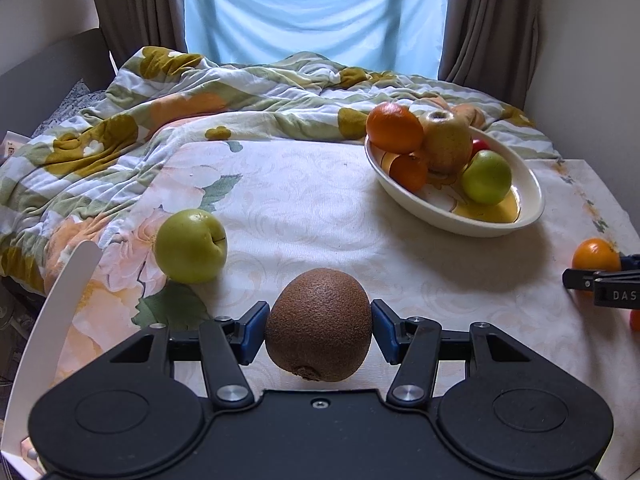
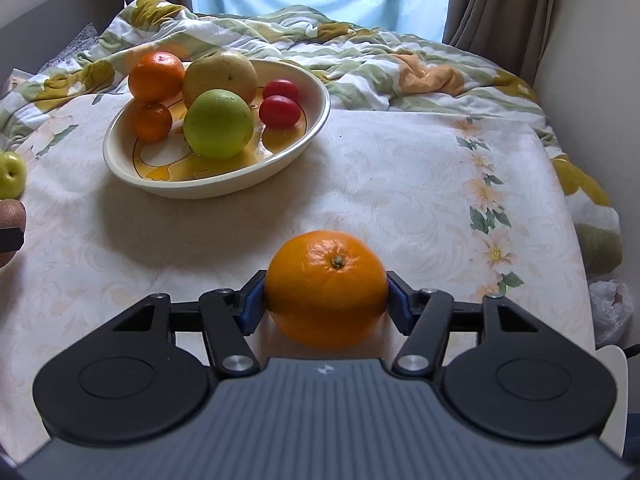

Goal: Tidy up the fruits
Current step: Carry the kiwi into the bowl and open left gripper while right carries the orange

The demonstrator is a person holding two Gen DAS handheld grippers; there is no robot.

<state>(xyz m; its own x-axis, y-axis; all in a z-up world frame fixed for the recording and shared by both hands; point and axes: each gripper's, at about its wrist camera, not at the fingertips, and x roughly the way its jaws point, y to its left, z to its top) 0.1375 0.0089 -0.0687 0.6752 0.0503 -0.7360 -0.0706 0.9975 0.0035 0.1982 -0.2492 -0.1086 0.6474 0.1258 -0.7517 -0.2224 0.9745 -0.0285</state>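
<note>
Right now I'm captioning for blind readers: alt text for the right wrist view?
The right gripper clasps an orange on a floral cloth. Behind it to the left, a bowl holds oranges, apples and two red fruits.

Left tongs (image 1: pixel 319 330): pads pressed on a brown kiwi (image 1: pixel 319 326). Green apple (image 1: pixel 191 246) loose toward the bed's left edge. Bowl (image 1: pixel 520 222) of mixed fruit toward the far right corner.

My black plastic left gripper (image 1: pixel 319 332) looks dull. The kiwi (image 1: pixel 319 330) is brown and fuzzy. The orange (image 2: pixel 326 288) is shiny and bumpy. The bowl (image 2: pixel 120 152) is smooth, glossy.
</note>
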